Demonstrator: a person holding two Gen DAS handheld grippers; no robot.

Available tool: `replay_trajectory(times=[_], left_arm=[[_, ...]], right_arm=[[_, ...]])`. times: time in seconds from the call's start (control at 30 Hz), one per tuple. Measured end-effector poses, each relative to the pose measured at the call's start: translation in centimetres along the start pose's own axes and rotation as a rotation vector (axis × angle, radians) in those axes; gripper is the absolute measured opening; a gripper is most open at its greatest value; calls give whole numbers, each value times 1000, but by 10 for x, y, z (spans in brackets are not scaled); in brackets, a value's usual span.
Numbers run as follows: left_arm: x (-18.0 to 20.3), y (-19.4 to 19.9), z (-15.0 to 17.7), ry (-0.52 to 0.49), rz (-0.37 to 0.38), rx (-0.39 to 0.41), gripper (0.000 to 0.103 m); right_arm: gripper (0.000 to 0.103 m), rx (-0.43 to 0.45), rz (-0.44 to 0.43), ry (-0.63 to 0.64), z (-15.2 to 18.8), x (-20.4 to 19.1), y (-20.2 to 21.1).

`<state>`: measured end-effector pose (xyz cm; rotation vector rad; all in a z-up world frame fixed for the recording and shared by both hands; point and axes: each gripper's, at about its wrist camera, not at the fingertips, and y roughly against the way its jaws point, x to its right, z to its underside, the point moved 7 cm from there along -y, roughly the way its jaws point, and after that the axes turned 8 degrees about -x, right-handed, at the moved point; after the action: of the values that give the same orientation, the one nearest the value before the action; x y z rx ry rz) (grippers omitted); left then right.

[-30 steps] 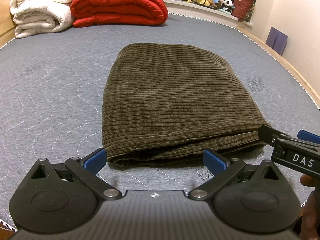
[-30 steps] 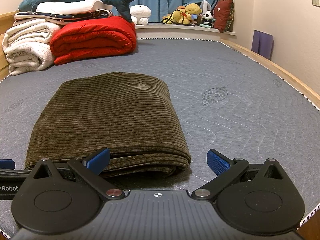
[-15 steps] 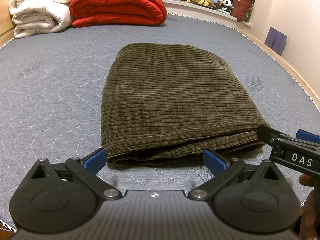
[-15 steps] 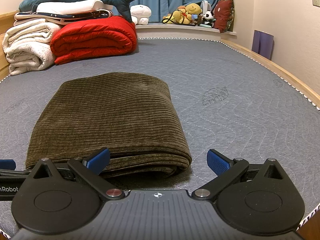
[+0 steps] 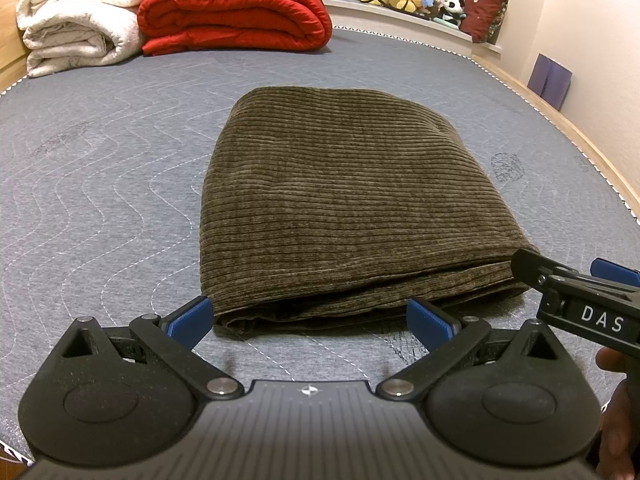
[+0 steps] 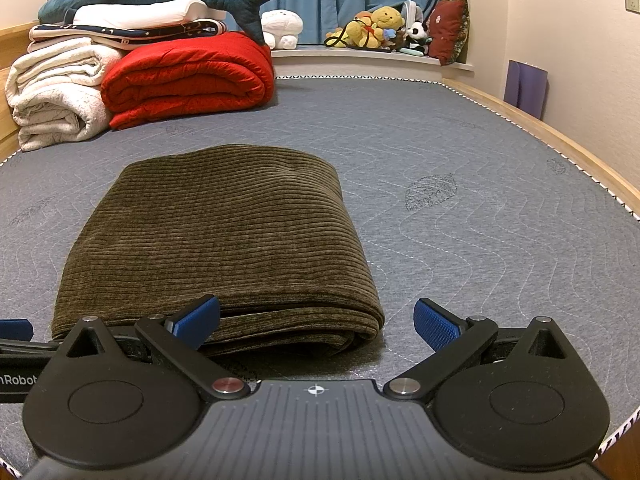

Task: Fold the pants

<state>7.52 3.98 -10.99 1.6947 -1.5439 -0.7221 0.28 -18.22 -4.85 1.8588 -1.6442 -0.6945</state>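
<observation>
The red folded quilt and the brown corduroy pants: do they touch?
Apart. The right wrist view shows bare grey mattress between the red folded quilt and the brown corduroy pants.

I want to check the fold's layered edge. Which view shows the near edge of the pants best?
The left wrist view: the pants show their whole near edge, layers visible. In the right wrist view the right tool hides the edge's left part.

Both wrist cameras sit low over the mattress [image 5: 100,168], facing the far window ledge. The left view looks across the folded pants [image 5: 344,200] at frame centre; the right view holds them lower left [image 6: 224,236]. Both share the red quilt [image 6: 188,76].
</observation>
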Motion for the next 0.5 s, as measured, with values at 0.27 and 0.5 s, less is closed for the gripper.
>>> replay_trajectory(times=[0.27,0.5], left_arm=[[3,0,0,-2,6,-4,103],[-2,1,0,1,13,-7,103]], right_arm=[[102,1,-2,1,0,0,0],[102,0,-1,0,0,0,0]])
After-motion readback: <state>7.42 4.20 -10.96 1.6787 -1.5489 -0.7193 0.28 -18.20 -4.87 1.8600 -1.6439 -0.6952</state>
